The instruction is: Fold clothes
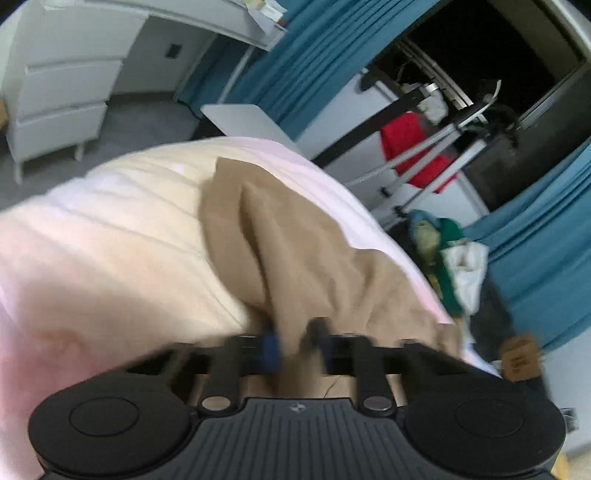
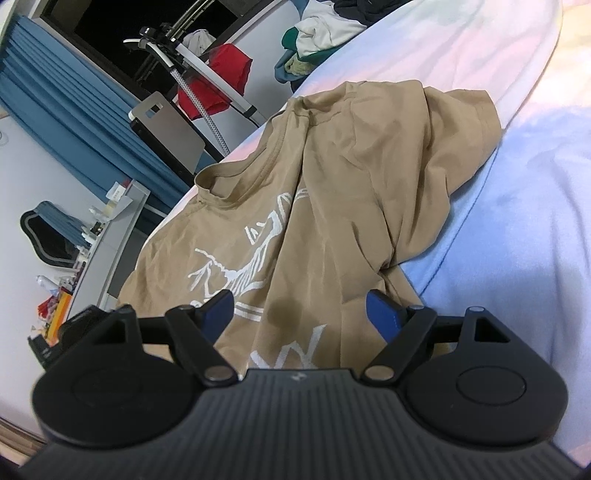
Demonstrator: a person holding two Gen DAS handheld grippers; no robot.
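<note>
The tan T-shirt is lying rumpled, unfolded, on the bed; it is being pinched by the left gripper, while the right gripper is being held with jaws apart.

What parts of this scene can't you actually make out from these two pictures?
- Left wrist view: motion blur smears the left tool where its fingers pinch the tan T-shirt, so the gripped part is unclear.
- Right wrist view: the T-shirt's lower hem is hidden behind the open right tool.
- Right wrist view: the pile of clothes is cut off by the top edge.
- Right wrist view: shelf clutter is too small to identify.
</note>
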